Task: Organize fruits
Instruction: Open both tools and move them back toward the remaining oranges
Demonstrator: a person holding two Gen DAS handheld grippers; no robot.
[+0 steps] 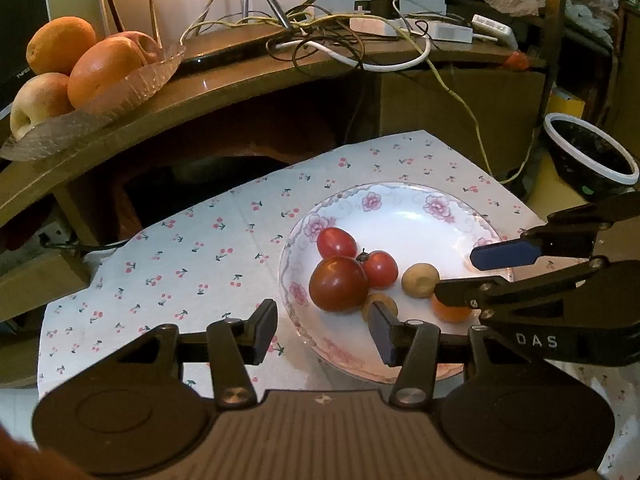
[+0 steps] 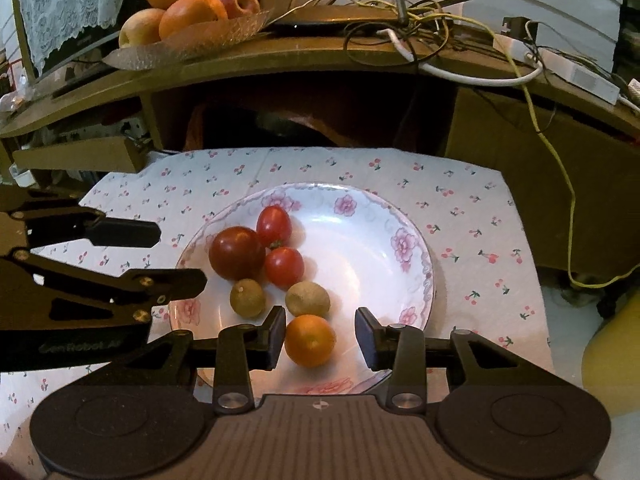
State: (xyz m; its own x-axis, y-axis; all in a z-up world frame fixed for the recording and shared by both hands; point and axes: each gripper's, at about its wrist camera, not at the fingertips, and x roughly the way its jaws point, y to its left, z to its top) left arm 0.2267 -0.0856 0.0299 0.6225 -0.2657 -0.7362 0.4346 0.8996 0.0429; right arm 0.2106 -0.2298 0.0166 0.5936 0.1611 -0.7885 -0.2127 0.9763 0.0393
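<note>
- Right tool [image 2: 320,340] has its jaws apart, little orange fruit [image 2: 310,340] sitting loose between them on the plate [image 2: 416,280].
- Left tool [image 1: 322,330] gapes too, empty, over the plate's rim.
- Tomatoes [image 2: 237,253] sit further in.
- Way back, oranges [image 2: 192,14] in a glass dish up on the desk [image 2: 320,54].

Plate [image 2: 416,240] glossy ceramic; tomatoes [image 2: 237,253] shiny; tablecloth [image 2: 460,184] matt; shelf [image 1: 256,80] wood
</note>
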